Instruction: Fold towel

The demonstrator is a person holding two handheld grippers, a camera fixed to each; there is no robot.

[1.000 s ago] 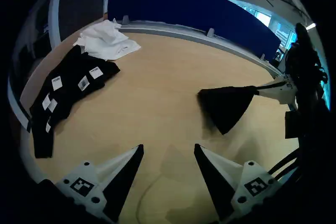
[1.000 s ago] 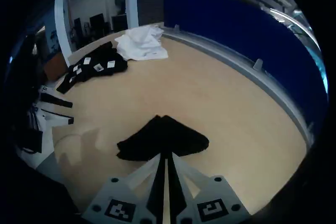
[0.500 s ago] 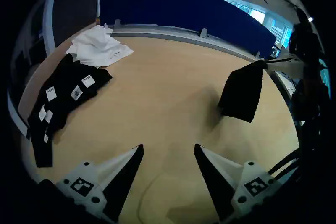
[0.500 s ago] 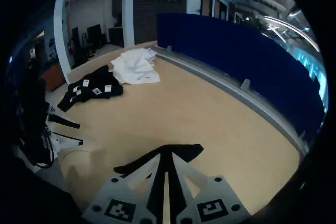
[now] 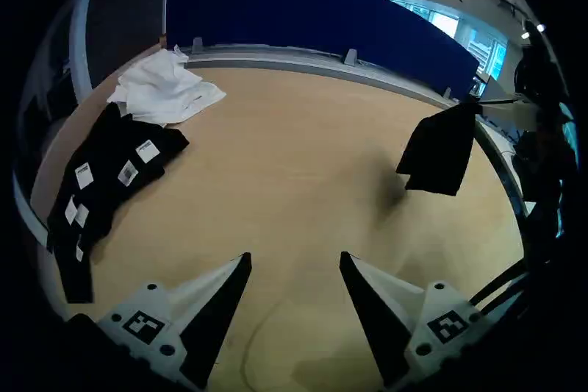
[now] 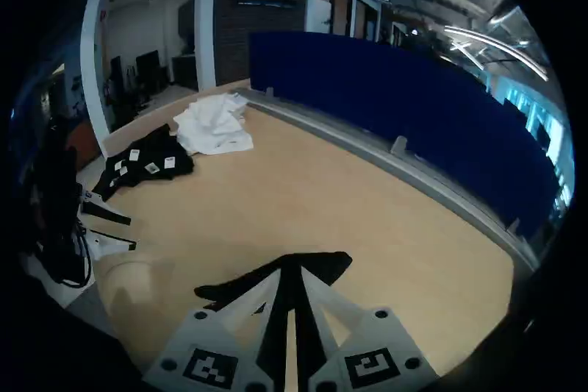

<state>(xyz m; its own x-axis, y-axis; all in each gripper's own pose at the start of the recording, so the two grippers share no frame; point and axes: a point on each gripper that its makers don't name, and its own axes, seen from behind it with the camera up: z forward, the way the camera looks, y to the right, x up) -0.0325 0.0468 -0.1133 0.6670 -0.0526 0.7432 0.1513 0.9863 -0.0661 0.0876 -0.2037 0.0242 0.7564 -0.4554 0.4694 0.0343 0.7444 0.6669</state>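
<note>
Your left gripper view sits just behind the left gripper, low over the near edge of the wooden table, and faces across it to the blue partition. Your right gripper view looks along the right gripper from the table's right end (tilted up enough to take in the room beyond), with the partition running down its right side. Both views share the table, the partition, the white cloth pile, the tagged black garments and the black towel. The towel is far off in the left view and at the fingertips in the right.
</note>
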